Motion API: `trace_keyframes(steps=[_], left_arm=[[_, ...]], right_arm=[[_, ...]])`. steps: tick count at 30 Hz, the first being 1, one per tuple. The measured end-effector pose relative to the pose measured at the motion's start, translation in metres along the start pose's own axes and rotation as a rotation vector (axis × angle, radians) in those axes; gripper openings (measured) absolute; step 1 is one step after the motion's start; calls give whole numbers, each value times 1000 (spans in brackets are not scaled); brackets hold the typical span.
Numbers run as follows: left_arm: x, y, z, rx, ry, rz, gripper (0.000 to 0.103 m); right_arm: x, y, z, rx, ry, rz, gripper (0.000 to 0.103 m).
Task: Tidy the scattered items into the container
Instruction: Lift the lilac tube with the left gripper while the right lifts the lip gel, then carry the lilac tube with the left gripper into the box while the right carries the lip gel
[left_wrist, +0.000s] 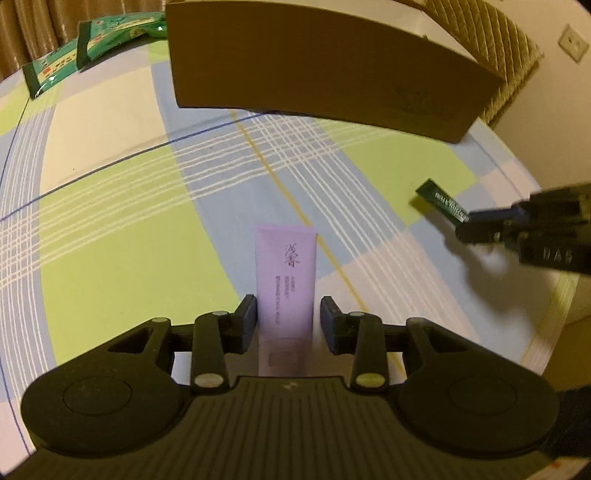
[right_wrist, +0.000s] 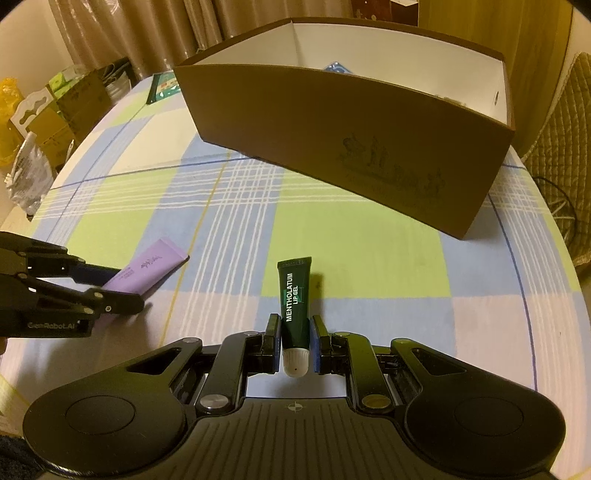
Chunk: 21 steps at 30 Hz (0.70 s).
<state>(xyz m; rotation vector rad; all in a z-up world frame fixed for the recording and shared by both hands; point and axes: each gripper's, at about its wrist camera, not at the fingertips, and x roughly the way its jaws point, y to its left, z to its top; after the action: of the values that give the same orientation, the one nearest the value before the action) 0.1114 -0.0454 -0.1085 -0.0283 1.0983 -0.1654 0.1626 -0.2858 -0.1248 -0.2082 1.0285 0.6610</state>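
- Lilac plastic fills the middle of your left wrist view: the purple tube (left_wrist: 285, 280) lies flat on the checked cloth (left_wrist: 110, 258) of the worktop, crimped end pointing away, toward the brown box (left_wrist: 314, 74).
- Your left gripper (left_wrist: 288, 306) has its fingers either side of the tube's lower body but released. One pad sits against the edge and a sliver of cloth shows at the other, so nothing is pinched yet.
- I judge this tube to be light, soft-walled and a little slick. Grip across the fuller body near the cap rather than the thin crimp, and squeeze gently so it neither buckles nor slides.
- At the right edge of this view, your right gripper (left_wrist: 491, 221) carries the lip gel tube (left_wrist: 441, 201) clear of the cloth, its shadow underneath. Green packets (left_wrist: 110, 37) lie well apart at the far left.
- In the right wrist view, the fingers are clenched on the dark green tube just above its white cap (right_wrist: 295, 360), with the crimped end sticking forward.
- It is small and light, and stiffer by the cap, so that hold looks sound.
- The box stands open ahead of you, something blue (right_wrist: 336, 66) showing inside. Both tubes are outside it.
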Motion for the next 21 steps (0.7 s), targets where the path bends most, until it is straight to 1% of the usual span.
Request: trace_keyframes(steps=[2, 7, 11, 17, 21], left_arm=[[1, -2, 1, 12, -2, 18, 28], [-3, -3, 7, 31, -8, 24, 27], [-8, -1, 14, 25, -26, 25, 27], [-22, 0, 31, 31, -77, 19, 27], [-35, -1, 46, 31, -127, 4, 27]], right_arm=[[0, 1, 0, -5, 2, 3, 13], [-2, 2, -2, -12, 0, 8, 12], [-4, 2, -2, -6, -3, 8, 13], [-11, 0, 4, -3, -27, 16, 13], [-23, -4, 14, 5, -68, 33, 13]])
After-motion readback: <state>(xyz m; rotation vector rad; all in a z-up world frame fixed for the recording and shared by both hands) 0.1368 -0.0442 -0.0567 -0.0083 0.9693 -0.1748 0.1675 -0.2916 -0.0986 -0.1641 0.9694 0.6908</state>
